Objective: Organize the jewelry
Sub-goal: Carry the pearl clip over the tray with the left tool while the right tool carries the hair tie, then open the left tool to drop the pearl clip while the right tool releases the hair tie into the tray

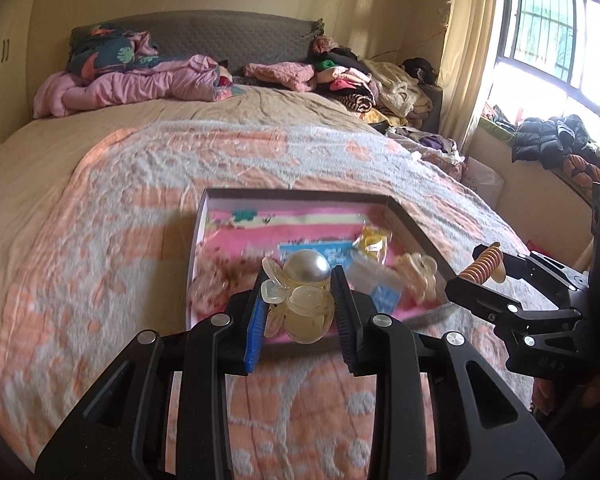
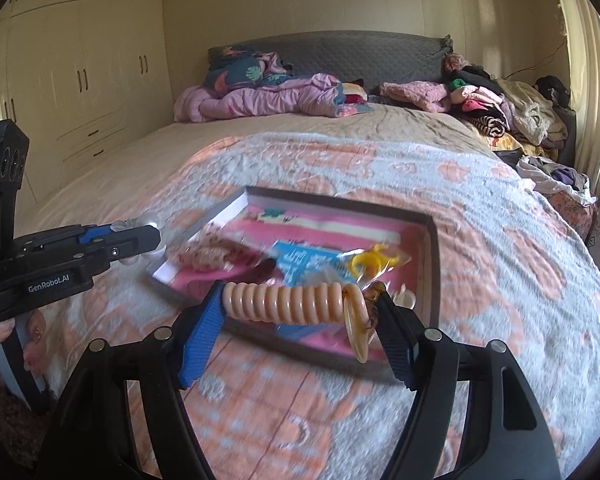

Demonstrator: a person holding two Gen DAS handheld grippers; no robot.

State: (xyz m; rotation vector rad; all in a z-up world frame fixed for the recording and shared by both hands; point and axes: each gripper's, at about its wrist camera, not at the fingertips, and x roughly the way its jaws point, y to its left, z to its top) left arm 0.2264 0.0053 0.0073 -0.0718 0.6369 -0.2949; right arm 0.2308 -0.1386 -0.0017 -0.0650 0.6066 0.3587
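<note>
A shallow dark-rimmed box [image 1: 410, 220] [image 2: 432, 248] with a pink lining lies on the bed and holds several accessories. My left gripper [image 1: 300, 300] is shut on a pearl hair clip [image 1: 305, 280] just above the box's near edge; it shows from the side in the right wrist view [image 2: 148, 236]. My right gripper [image 2: 300, 312] is shut on a peach spiral hair tie [image 2: 284, 300] with a ring at its end, over the box's near right; it also shows in the left wrist view [image 1: 482, 276]. A yellow piece in a clear bag [image 2: 374, 264] lies in the box.
The bed has a grey and orange floral blanket [image 1: 120, 220]. A pink quilt [image 2: 260, 96] and a pile of clothes [image 2: 484, 108] lie at the headboard. Cupboards [image 2: 80, 72] stand at the left, a window [image 1: 556, 40] at the right.
</note>
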